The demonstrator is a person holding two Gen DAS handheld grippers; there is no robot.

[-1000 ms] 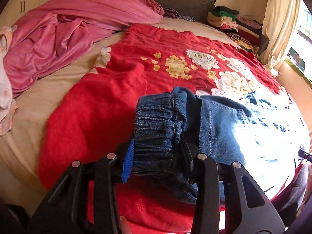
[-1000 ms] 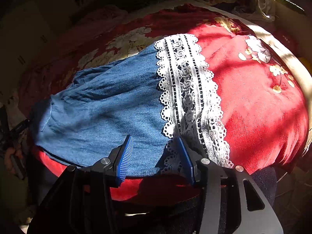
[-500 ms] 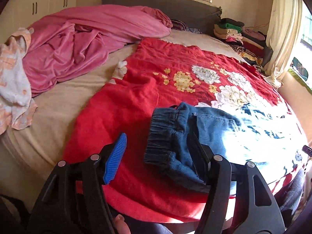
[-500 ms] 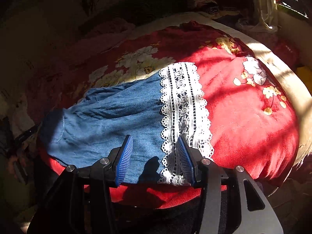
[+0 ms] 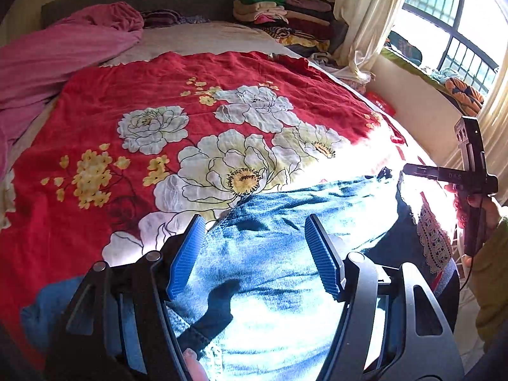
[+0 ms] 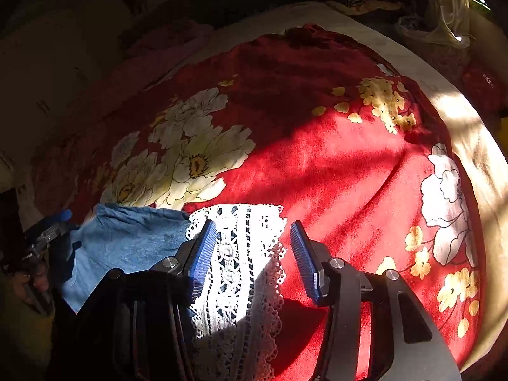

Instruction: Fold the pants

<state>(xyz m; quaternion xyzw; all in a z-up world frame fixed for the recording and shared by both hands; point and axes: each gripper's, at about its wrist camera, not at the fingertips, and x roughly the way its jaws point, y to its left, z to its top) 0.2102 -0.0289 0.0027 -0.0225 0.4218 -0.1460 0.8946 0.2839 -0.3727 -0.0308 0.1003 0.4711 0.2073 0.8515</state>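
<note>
Both tongs are spread wide, nothing pinched. The left gripper (image 5: 254, 255) hovers over the denim pants (image 5: 285, 238), which lie directly ahead of and beneath its blue pads on the red floral blanket (image 5: 95, 101). The long axis of the pants runs off to this gripper's right, out to the lace hem (image 5: 433, 241) near the bed's edge. There the right gripper (image 6: 250, 254) straddles the hem, white lace sitting squarely between its open fingers, the denim stretching away to its left. My read: each gripper is nearest its own end, so the fold turns on bringing hem toward waist along that axis. Writing? Faint marks on the other gripper's body at far right in the left view, too small to read.
</note>
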